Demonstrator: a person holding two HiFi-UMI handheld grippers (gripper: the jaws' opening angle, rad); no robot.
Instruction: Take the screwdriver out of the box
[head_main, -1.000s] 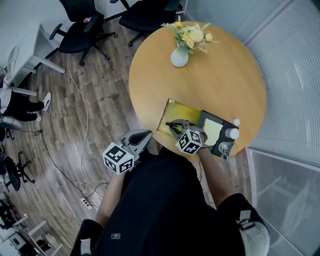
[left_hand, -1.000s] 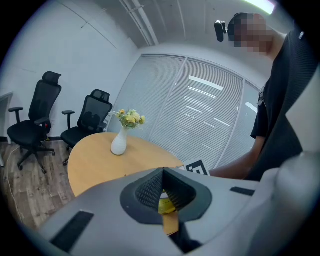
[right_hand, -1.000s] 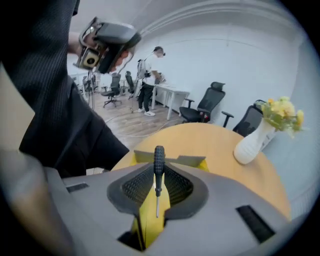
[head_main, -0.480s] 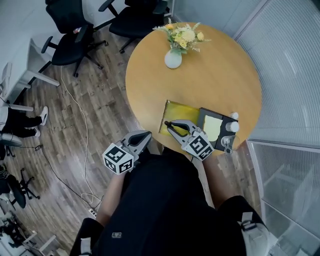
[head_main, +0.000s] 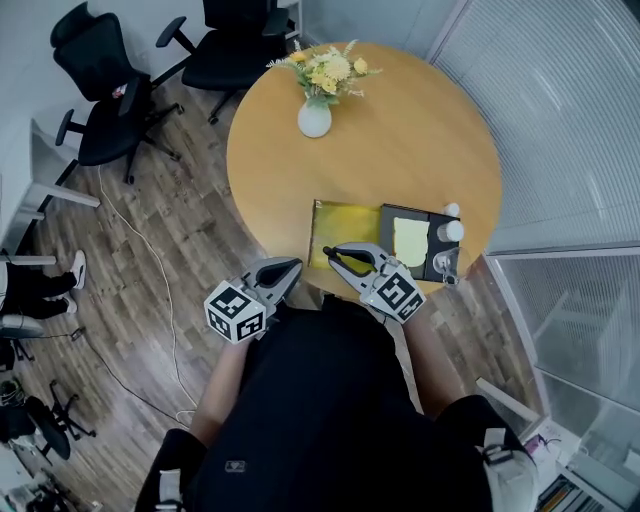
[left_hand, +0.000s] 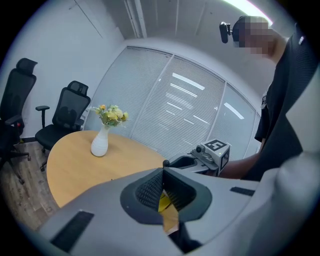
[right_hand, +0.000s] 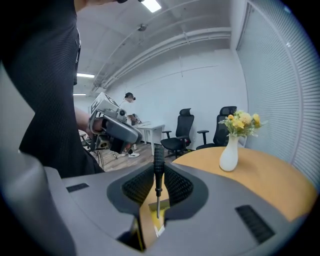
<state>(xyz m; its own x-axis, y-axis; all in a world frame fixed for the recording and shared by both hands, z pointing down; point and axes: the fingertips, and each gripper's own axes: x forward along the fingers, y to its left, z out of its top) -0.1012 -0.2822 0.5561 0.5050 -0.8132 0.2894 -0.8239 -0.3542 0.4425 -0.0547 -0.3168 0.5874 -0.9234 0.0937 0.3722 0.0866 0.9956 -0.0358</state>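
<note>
The screwdriver (right_hand: 158, 166), with a black handle and a thin metal shaft, stands upright between the jaws of my right gripper (right_hand: 158, 192), which is shut on it. In the head view my right gripper (head_main: 336, 254) hovers over the near edge of the round table, beside the box's open yellow lid (head_main: 345, 220), and the screwdriver (head_main: 344, 251) is lifted out of the box. The black box (head_main: 412, 241) with its pale yellow insert lies to the right. My left gripper (head_main: 291, 266) hangs off the table's near-left edge, shut and holding nothing.
A white vase of yellow flowers (head_main: 314, 117) stands at the far side of the wooden table (head_main: 400, 140). Small white bottles (head_main: 449, 231) sit by the box's right end. Office chairs (head_main: 100, 70) stand on the floor to the left, and glass walls with blinds on the right.
My right gripper has drawn back from over the box toward the table's near edge with the screwdriver in it. The head view has shifted. The left gripper has barely moved.
</note>
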